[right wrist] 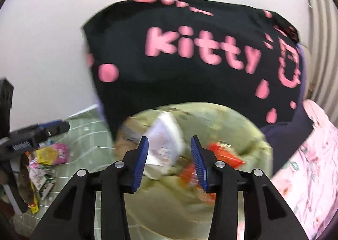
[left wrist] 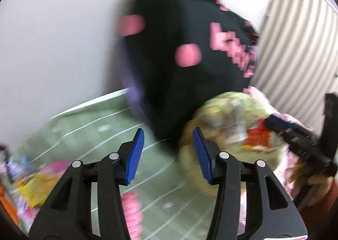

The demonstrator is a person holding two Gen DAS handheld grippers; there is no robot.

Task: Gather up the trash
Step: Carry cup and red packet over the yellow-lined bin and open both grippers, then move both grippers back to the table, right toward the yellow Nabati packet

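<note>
Trash bag (right wrist: pixel 190 155), one, lies beneath two spread, empty grippers: left (left wrist: pixel 169 155), right (right wrist: pixel 169 161).

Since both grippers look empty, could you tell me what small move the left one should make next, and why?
Probably swing the left gripper down-left toward the loose wrappers on the green floor. Its jaws are open and empty, the yellow-green trash bag already holds litter, and the right gripper hovers at the bag.
</note>
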